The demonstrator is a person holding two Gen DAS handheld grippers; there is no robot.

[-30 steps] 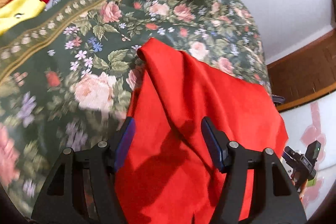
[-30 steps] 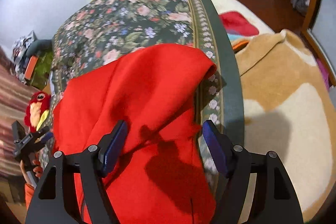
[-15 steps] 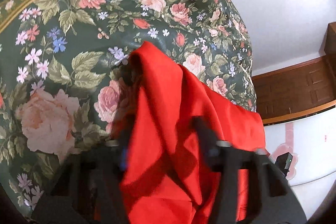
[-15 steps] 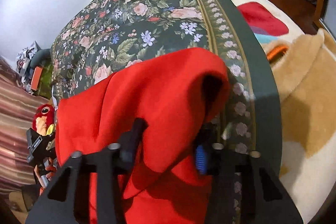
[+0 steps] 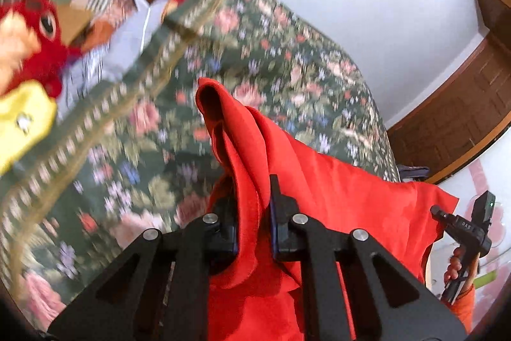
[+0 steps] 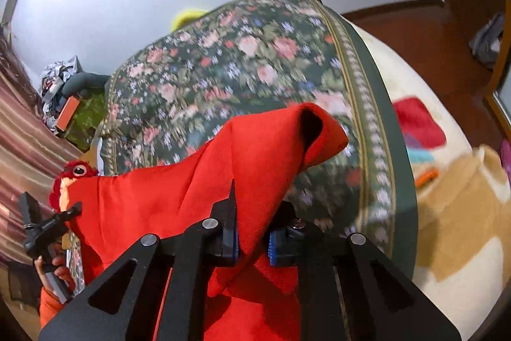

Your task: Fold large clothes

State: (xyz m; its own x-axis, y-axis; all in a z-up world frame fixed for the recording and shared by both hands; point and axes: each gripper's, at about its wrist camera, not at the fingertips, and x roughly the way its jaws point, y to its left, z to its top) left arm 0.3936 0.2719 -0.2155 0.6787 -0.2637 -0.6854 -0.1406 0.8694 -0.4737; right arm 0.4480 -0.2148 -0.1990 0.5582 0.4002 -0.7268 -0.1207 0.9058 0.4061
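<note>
Your left tool (image 5: 254,224) and right tool (image 6: 252,234) have just closed, each pinching the red garment (image 5: 335,197); uneven lifting could slip a corner free

A bed carries everything here, covered by a dark green floral bedspread (image 6: 242,66) with pink roses and a striped border band (image 6: 380,130). The red garment (image 6: 179,200) lies on the bedspread toward six o'clock in the right wrist view, its corners raised off the cover. Beyond the border, at three to four o'clock, a cream and tan blanket (image 6: 453,213) lies on the bed. In the left wrist view, a red plush toy (image 5: 35,40) and a yellow item (image 5: 22,120) sit at nine to ten o'clock, beyond the border band.
</note>
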